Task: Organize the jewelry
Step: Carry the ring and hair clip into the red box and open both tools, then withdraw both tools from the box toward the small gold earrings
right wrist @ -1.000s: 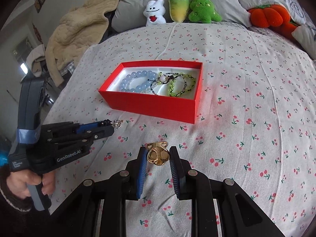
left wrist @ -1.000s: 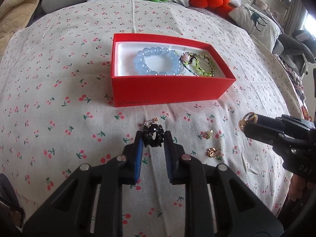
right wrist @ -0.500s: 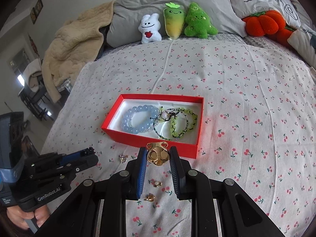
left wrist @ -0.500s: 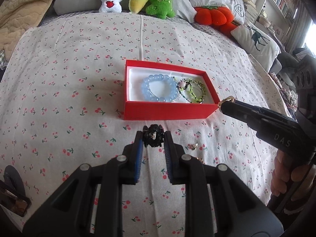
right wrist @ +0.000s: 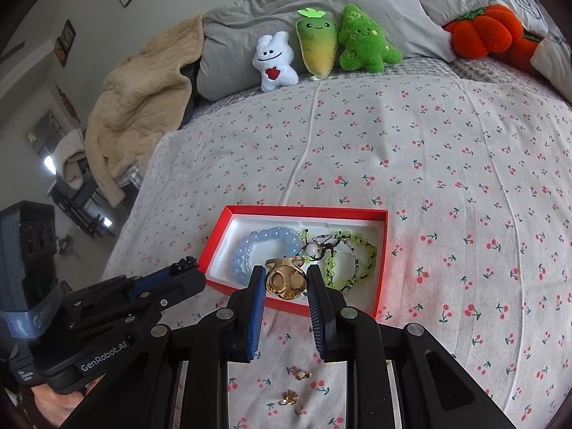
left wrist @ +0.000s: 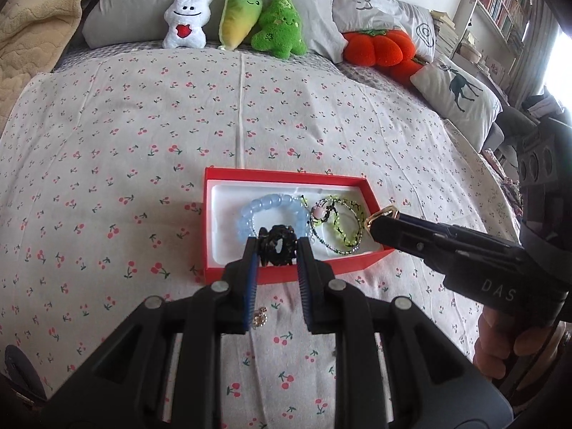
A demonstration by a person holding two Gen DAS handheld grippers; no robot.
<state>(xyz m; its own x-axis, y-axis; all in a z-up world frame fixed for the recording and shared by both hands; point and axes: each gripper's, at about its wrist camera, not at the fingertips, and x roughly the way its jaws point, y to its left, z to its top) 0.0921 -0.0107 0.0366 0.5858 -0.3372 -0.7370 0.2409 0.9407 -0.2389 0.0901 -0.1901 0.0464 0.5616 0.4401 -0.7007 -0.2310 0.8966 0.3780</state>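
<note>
A red box (left wrist: 211, 221) (right wrist: 380, 279) lies open on the cherry-print bed and holds a blue bead bracelet (left wrist: 257, 207) (right wrist: 271, 236) and green and dark bead bracelets (left wrist: 339, 225) (right wrist: 357, 250). My left gripper (left wrist: 277, 246) is shut on a black flower earring (left wrist: 279, 245), held above the box's near wall. My right gripper (right wrist: 286, 279) is shut on a gold earring (right wrist: 286, 280), held above the box's near right edge; it also shows in the left wrist view (left wrist: 382, 216).
Small gold earrings lie loose on the sheet in front of the box (left wrist: 259, 316) (right wrist: 303, 375) (right wrist: 289, 398). Plush toys (left wrist: 232, 18) and pillows (left wrist: 457, 96) line the far end of the bed. A beige blanket (right wrist: 143, 100) hangs at the far left.
Both grippers have risen from the sheet and moved forward toward the red box, each still holding its earring. The box now sits right under their tips.
</note>
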